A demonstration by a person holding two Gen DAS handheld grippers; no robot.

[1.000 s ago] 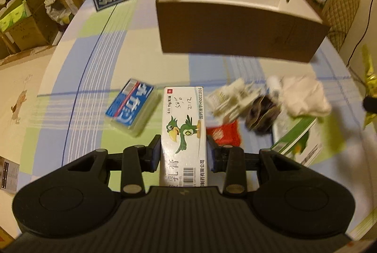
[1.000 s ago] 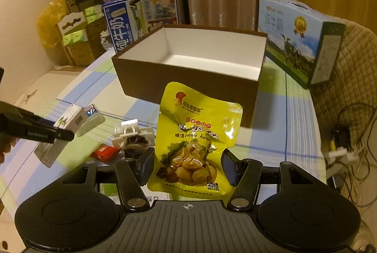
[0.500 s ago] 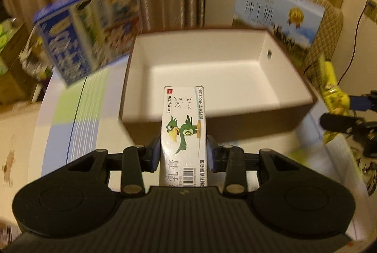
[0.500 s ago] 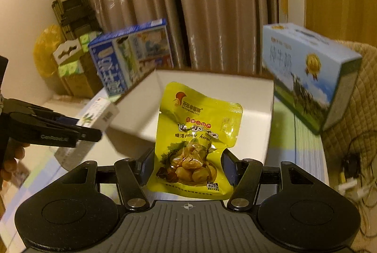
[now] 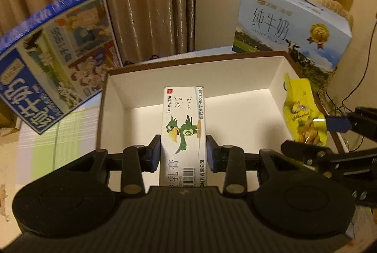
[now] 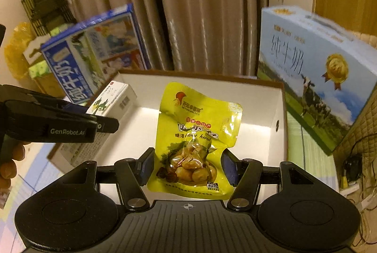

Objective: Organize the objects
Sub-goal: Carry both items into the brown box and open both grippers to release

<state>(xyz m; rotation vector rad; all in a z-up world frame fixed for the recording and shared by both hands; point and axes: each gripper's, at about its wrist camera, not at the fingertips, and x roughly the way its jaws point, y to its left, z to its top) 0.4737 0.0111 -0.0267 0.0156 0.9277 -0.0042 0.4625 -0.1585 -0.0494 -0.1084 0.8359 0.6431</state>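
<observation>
Left gripper [image 5: 183, 150] clamps a white ointment carton [image 5: 183, 132] printed with a green bird, held above the open brown box [image 5: 278, 78] with its white interior. Right gripper [image 6: 187, 164] grips a yellow chestnut pouch [image 6: 195, 135] over the same box. Two milk cartons [image 5: 54, 57] flank the box.

Dim warm indoor light, fisheye-bent edges, slight motion blur.

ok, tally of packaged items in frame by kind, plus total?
Milk cartons: 2 (blue milk carton, pale blue milk carton)
Medicine boxes: 1 (ointment box, held by the left gripper)
Snack pouches: 1 (yellow chestnut pouch, held by the right gripper)
Storage boxes: 1 (brown box)
Total: 5
</observation>
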